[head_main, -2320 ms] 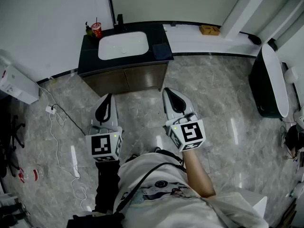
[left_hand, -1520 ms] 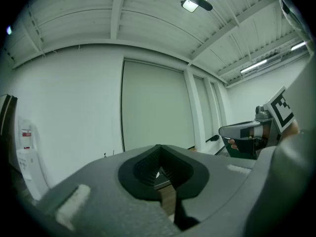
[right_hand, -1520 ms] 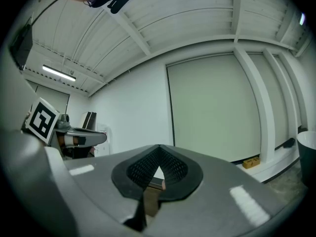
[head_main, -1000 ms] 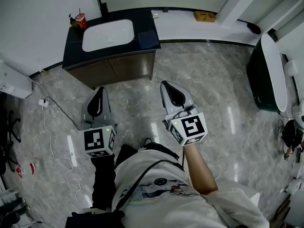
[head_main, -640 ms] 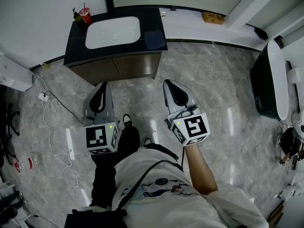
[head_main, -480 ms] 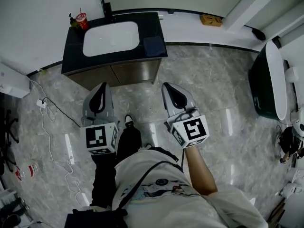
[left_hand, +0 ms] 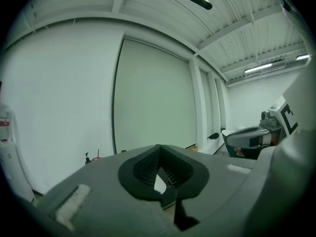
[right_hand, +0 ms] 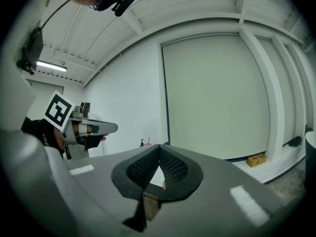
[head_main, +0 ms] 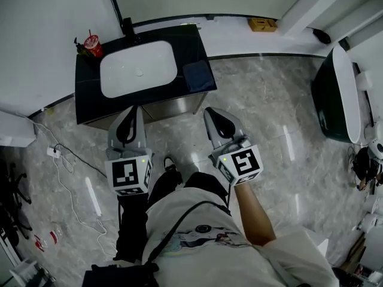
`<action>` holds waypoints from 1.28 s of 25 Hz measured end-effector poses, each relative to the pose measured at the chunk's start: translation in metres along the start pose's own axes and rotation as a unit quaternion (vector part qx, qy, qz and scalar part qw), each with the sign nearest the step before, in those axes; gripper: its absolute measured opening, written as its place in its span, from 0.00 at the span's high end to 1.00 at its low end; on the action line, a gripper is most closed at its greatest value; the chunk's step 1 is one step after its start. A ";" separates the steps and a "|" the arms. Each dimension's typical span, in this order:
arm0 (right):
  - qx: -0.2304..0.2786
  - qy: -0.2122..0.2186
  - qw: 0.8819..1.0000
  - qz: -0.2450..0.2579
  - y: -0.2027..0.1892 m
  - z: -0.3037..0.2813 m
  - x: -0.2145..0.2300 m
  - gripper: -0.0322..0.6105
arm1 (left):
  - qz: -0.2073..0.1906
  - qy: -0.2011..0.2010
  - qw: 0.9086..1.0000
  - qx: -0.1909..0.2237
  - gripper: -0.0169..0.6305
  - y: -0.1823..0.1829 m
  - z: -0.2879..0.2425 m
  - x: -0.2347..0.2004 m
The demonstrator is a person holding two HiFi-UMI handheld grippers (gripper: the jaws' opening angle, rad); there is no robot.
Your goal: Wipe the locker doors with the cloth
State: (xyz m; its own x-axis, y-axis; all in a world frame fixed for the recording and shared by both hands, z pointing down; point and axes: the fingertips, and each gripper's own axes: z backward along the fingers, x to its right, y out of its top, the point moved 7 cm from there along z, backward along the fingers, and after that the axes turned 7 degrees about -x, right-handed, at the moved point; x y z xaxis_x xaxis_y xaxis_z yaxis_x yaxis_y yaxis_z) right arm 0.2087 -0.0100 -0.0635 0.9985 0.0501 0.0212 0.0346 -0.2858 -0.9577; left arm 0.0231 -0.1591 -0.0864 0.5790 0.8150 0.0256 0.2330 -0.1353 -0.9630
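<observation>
**Head view.** The cloth (head_main: 199, 76) is a dark blue, nearly square patch lying flat on the right end of the black desk (head_main: 90, 97). It sits just beside the white basin (head_main: 139, 69). Its sides run roughly in line with the desk's edges, and no long axis can be told. Its near side lies close to the desk's front edge. Below that edge the brown doors (head_main: 173, 107) show only as a narrow band, seen steeply from above. A red cup (head_main: 91, 43) stands at the desk's back left corner. The left claw (head_main: 133, 109) and the right claw (head_main: 210, 111) both point toward the doors and are apart from them. Both are clenched and empty. Grey marble floor (head_main: 263, 112) lies open to the right as far as a dark tub-shaped unit (head_main: 326, 100). A white cable (head_main: 72, 178) trails on the floor to the left.

**Left gripper view.** The left claw (left_hand: 159, 147) has its tips pressed together with nothing between them. White wall lies ahead, and the cloth is out of sight.

**Right gripper view.** The right claw (right_hand: 159, 147) is likewise clenched on nothing. A small brown box (right_hand: 256, 159) rests on a white ledge at the wall's foot, to the right
</observation>
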 end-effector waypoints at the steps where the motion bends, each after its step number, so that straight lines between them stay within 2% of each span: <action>1: -0.007 0.002 1.000 -0.009 -0.004 -0.005 0.003 0.95 | 0.001 -0.002 1.000 -0.004 0.97 -0.001 -0.006 -0.002; 3: -0.024 0.009 0.999 -0.033 -0.015 -0.016 0.012 0.94 | 0.003 -0.005 1.000 -0.012 0.97 -0.001 -0.017 -0.005; 4: -0.033 0.013 0.998 -0.046 -0.021 -0.023 0.020 0.87 | 0.004 -0.004 1.000 -0.016 0.97 -0.001 -0.023 -0.006; 5: -0.042 0.017 0.997 -0.059 -0.027 -0.031 0.028 0.83 | 0.006 -0.002 1.000 -0.019 0.97 -0.002 -0.029 -0.008; 9: -0.084 0.025 0.990 -0.114 -0.065 -0.065 0.072 0.79 | 0.014 0.019 0.999 -0.042 0.97 -0.011 -0.053 -0.012; 11: -0.118 0.024 0.982 -0.144 -0.091 -0.086 0.101 0.75 | 0.015 0.026 0.998 -0.050 0.97 -0.014 -0.066 -0.011; 14: -0.169 0.015 0.965 -0.198 -0.132 -0.114 0.146 0.69 | 0.020 0.032 0.998 -0.059 0.97 -0.018 -0.085 -0.004; 17: -0.216 0.005 0.949 -0.230 -0.166 -0.147 0.188 0.65 | 0.029 0.041 0.996 -0.077 0.97 -0.028 -0.104 0.002; 24: -0.321 -0.011 0.914 -0.250 -0.237 -0.211 0.239 0.60 | 0.046 0.047 0.990 -0.122 0.97 -0.068 -0.135 0.012; 27: -0.343 -0.017 0.907 -0.244 -0.249 -0.223 0.247 0.60 | 0.052 0.045 0.988 -0.140 0.97 -0.083 -0.147 0.015; 32: -0.369 -0.003 0.899 -0.237 -0.263 -0.237 0.248 0.60 | 0.071 0.040 0.983 -0.164 0.97 -0.103 -0.161 0.018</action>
State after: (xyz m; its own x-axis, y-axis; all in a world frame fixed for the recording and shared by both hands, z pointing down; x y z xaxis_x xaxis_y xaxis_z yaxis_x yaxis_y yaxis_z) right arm 0.4572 -0.1491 0.2618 0.8643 0.3382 0.3723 0.4763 -0.7883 -0.3895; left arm 0.1359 -0.2212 0.0563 0.6800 0.7300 -0.0686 0.3780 -0.4292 -0.8203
